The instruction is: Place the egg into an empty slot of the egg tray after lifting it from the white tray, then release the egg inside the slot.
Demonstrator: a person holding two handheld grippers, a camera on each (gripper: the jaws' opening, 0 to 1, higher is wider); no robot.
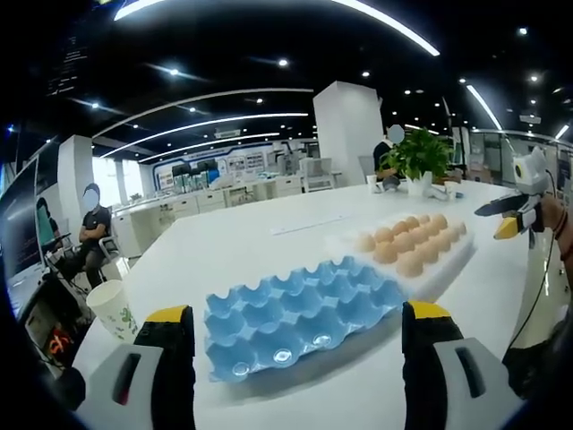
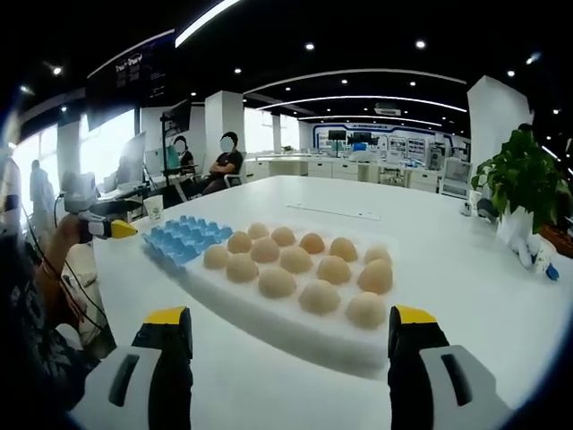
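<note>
The blue egg tray point(image 1: 269, 327) lies just ahead of my left gripper point(image 1: 298, 312), and every slot I can see is empty. Beyond it to the right, the white tray point(image 1: 450, 269) carries several tan eggs point(image 1: 410, 262). My left gripper is open with nothing between its yellow-tipped jaws. In the right gripper view the white tray point(image 2: 295, 348) sits directly in front with its eggs point(image 2: 277, 282), and the blue egg tray point(image 2: 183, 237) lies behind it to the left. My right gripper point(image 2: 291, 315) is open and holds nothing, a short way back from the white tray.
Both trays rest on a long white table point(image 2: 448, 260). A paper cup point(image 1: 112, 309) stands near the table's left corner, and a potted plant point(image 1: 416, 154) at the far end. Seated people point(image 2: 224, 166) are beyond the table. Each gripper shows at the edge of the other's view.
</note>
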